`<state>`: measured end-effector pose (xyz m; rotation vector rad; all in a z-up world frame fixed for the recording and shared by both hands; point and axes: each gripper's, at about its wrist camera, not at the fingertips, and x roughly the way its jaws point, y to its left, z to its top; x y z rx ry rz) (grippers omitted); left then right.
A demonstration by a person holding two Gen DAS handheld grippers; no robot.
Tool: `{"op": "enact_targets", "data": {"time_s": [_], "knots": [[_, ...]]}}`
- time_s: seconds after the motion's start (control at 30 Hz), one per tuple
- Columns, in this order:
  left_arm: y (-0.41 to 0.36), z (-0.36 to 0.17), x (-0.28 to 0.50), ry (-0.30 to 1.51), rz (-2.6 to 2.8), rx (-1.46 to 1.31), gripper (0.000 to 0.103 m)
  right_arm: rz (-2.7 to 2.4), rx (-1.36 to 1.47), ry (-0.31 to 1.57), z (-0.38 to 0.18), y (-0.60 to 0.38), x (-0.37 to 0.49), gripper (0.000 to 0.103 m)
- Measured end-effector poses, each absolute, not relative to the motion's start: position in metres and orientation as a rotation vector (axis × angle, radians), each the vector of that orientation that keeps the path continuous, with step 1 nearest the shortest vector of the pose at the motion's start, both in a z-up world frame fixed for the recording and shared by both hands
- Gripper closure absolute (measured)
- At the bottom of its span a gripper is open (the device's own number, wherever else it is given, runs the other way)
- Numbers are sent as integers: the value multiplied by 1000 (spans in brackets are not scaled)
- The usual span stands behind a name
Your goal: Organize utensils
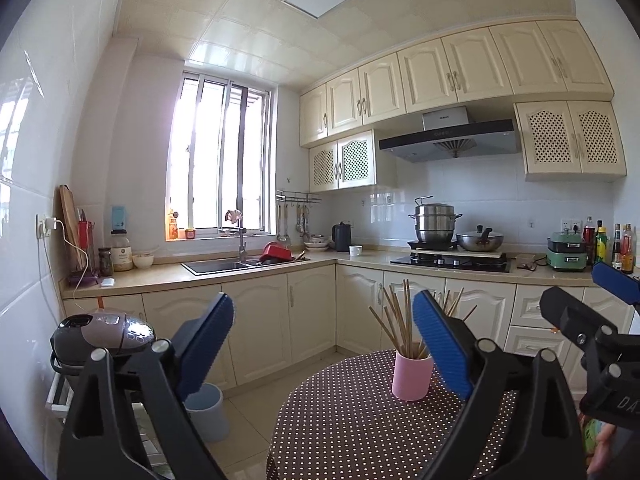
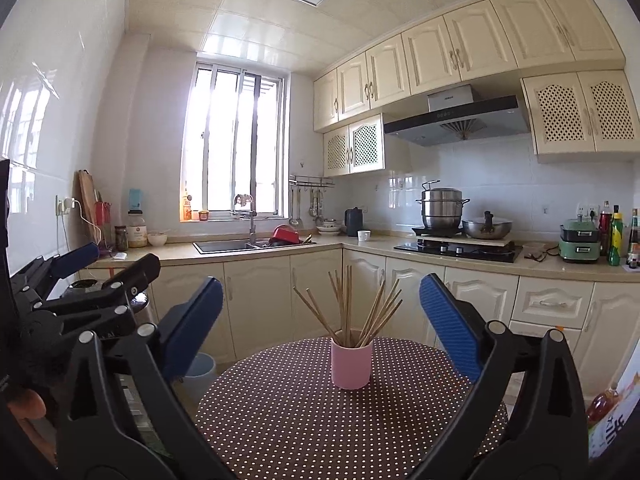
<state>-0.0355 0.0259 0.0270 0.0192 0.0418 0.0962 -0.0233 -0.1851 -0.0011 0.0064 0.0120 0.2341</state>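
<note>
Matt pink cylindrical cup point(image 2: 351, 364) w/ thin bare-wood chopsticks point(image 2: 348, 308) on brown white-dotted cloth table cover point(image 2: 320, 432). Behind cup: glossy cream cabinet doors point(image 2: 256, 300), shiny steel stacked pot point(image 2: 441, 208), glossy white wall tiles point(image 2: 48, 128).

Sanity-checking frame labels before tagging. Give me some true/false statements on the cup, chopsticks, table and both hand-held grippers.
1. The wooden chopsticks stand in a pink cylindrical cup. True.
2. The cup lies tipped over. False: it stands upright on the round brown polka-dot table.
3. The right hand-held gripper clamps the cup. False: its jaws stand wide, holding nothing.
4. The left hand-held gripper holds nothing. True.
5. Loose chopsticks lie on the table. False: none visible there.
</note>
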Motion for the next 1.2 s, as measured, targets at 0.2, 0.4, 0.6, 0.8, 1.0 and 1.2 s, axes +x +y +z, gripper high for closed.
{"op": "enact_targets", "data": {"time_s": [0.2,0.4,0.6,0.8,1.0,1.2], "knots": [[30,22,-24,58,94,15,13,245,-1,18,-6,-178,-15,6],[32,18,-11,65,110,22,13,250,-4,28,-8,-175,-5,6],[30,14,-1,71,119,24,13,246,-4,39,-11,-175,4,6],[27,13,4,70,121,27,13,242,2,40,-13,-177,7,6],[27,11,5,76,116,27,13,239,6,45,-15,-178,8,6],[25,13,6,76,115,28,13,238,5,48,-14,-179,9,6]]}}
